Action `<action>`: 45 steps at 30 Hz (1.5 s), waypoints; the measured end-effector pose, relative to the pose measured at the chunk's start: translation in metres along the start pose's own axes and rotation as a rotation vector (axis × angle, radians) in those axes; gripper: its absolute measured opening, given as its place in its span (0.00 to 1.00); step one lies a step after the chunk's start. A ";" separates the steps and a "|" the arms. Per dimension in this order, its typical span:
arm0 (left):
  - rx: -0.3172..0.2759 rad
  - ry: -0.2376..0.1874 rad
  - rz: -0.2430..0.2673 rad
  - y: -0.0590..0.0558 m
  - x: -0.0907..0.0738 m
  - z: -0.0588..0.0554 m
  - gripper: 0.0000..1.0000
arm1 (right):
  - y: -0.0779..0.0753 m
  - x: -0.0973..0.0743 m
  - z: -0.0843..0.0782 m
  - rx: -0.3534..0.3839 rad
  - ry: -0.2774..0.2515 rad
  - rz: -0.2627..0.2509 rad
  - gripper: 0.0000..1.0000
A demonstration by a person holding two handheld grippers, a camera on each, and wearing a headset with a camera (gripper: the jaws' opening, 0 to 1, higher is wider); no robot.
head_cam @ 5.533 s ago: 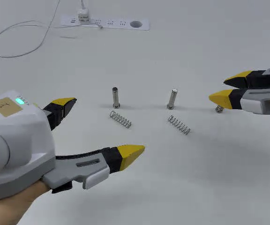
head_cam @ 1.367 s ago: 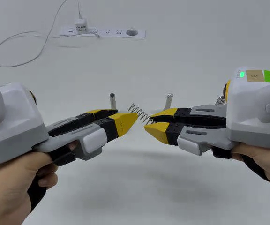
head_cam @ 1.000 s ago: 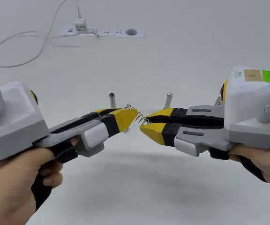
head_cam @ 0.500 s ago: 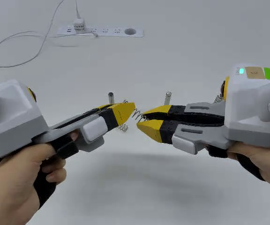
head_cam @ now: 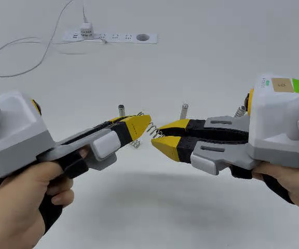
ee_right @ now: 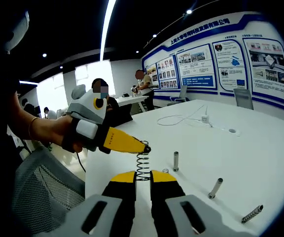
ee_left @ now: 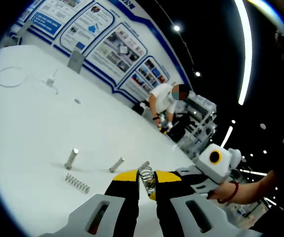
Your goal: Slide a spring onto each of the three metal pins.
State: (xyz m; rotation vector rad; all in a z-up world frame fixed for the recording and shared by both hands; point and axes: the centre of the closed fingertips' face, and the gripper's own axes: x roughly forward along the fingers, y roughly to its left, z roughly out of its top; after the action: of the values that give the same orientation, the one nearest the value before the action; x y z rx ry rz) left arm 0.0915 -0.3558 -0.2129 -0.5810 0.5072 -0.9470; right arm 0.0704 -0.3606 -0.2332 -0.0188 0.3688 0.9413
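A small steel spring (head_cam: 153, 130) hangs in the air between both yellow-tipped grippers. My left gripper (head_cam: 140, 124) is shut on its left end and my right gripper (head_cam: 161, 138) is shut on its right end. The left gripper view has the spring (ee_left: 147, 178) standing between its jaws (ee_left: 146, 181). From my right gripper (ee_right: 142, 177) the spring (ee_right: 142, 165) runs up to the left gripper's tip. Behind stand two bare pins (head_cam: 121, 110) (head_cam: 184, 110). A third pin (head_cam: 239, 111) at the right carries a spring. Another loose spring (head_cam: 135, 142) lies under the left gripper's tip.
A white power strip (head_cam: 110, 37) with a plugged-in cable (head_cam: 19, 49) lies at the back of the white table (head_cam: 154, 207). Other people and chairs stand in the room beyond (ee_left: 166, 106).
The two grippers have drawn closer tip to tip and sunk a little, so less of the held spring shows between them. Pins and the loose spring have not moved.
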 end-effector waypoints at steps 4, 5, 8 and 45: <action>0.042 0.013 -0.003 -0.004 0.003 0.001 0.11 | -0.001 -0.001 0.000 -0.004 0.001 -0.009 0.12; 0.054 0.017 -0.007 -0.005 0.003 0.001 0.11 | -0.002 -0.001 0.000 -0.004 0.001 -0.014 0.12; 0.062 0.021 -0.010 -0.006 0.003 0.002 0.10 | -0.004 -0.001 -0.001 0.015 0.002 -0.019 0.14; 0.671 0.093 0.018 -0.012 0.047 0.014 0.10 | -0.033 -0.038 -0.033 0.099 0.090 -0.187 0.44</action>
State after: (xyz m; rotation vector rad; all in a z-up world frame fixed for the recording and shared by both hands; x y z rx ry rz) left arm 0.1165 -0.3982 -0.2019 0.0733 0.2482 -1.0571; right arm 0.0662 -0.4155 -0.2564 -0.0048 0.4879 0.7384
